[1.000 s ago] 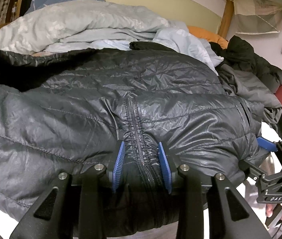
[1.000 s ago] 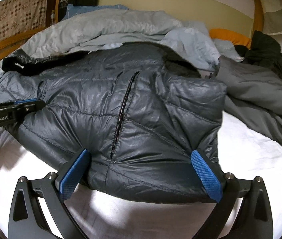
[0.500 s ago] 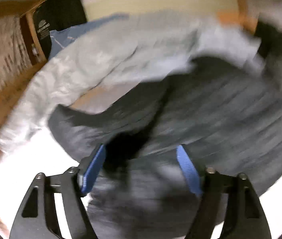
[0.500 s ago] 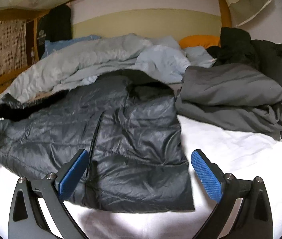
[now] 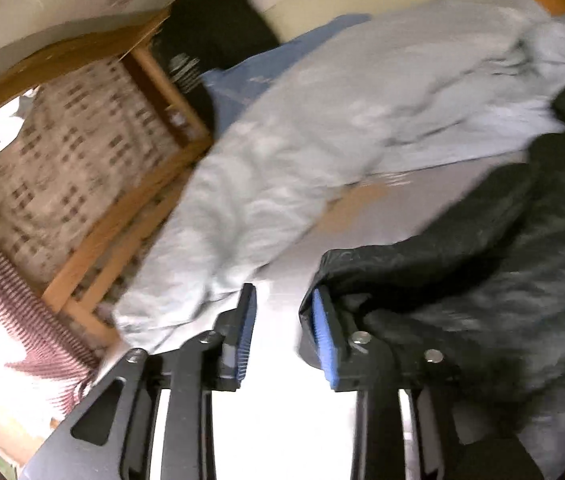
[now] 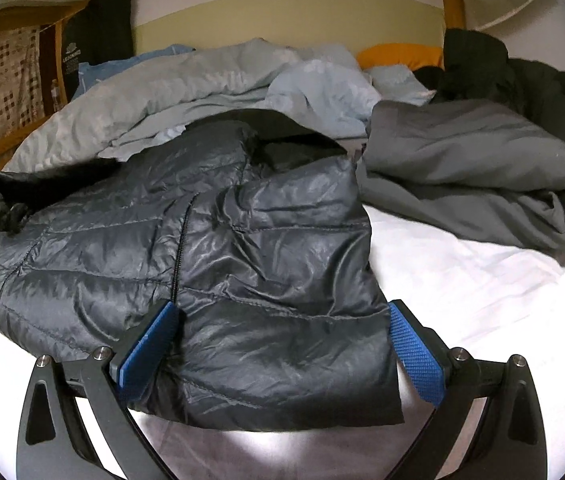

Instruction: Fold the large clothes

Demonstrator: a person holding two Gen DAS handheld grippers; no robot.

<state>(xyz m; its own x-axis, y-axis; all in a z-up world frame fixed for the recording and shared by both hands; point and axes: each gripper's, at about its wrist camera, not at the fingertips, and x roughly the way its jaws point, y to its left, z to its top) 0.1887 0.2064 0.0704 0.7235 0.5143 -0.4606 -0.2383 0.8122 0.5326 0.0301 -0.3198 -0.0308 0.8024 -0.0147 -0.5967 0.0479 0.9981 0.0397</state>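
1. Dark quilted nylon — the puffer jacket (image 6: 210, 280) lies spread on the white bed sheet (image 6: 482, 288), its zipper (image 6: 180, 248) running up the middle and its hem towards the camera.
2. Right gripper (image 6: 282, 344) hovers at the hem with its jaws wide apart; the blue pads (image 6: 416, 352) straddle the jacket's right half without pressing on it.
3. Left gripper (image 5: 284, 336) sits beside the jacket's cuff (image 5: 346, 276) — its jaws have just been closing and stand only a little apart, with bright sheet showing in the gap and nothing between them. The cuff's dark fabric lies against the outer side of the right-hand pad.
4. Behind the jacket, a pale blue duvet (image 6: 186, 84) is bunched up; a grey garment (image 6: 462, 168) lies crumpled to the right.
5. Wooden bed frame (image 5: 122, 216) shows blurred in the left wrist view.
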